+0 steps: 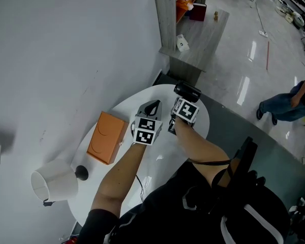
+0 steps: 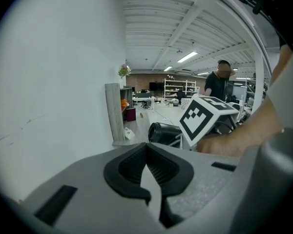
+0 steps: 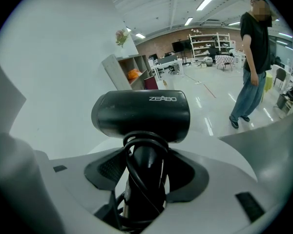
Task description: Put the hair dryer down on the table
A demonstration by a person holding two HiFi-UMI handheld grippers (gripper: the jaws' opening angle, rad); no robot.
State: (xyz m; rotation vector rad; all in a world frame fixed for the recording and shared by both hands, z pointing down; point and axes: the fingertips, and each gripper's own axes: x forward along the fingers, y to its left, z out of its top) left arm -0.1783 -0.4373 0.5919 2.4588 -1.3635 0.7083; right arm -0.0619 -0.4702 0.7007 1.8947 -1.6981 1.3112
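The black hair dryer (image 1: 187, 91) stands upright over the far part of the round white table (image 1: 142, 96). My right gripper (image 1: 183, 104) is shut on its handle. In the right gripper view the dryer's barrel (image 3: 141, 116) lies crosswise above the jaws, and its cord is looped round the handle between the pads (image 3: 107, 167). My left gripper (image 1: 151, 107) hovers just left of it, shut with nothing in it. In the left gripper view its tips (image 2: 147, 147) meet, and the dryer (image 2: 161, 133) shows beyond them.
An orange box (image 1: 108, 136) lies on the table's left side. A white lamp shade (image 1: 53, 184) and a black knob (image 1: 81, 173) sit at the near left. A grey shelf unit (image 1: 185, 29) stands beyond the table by the white wall. A person (image 1: 290, 103) stands at the right.
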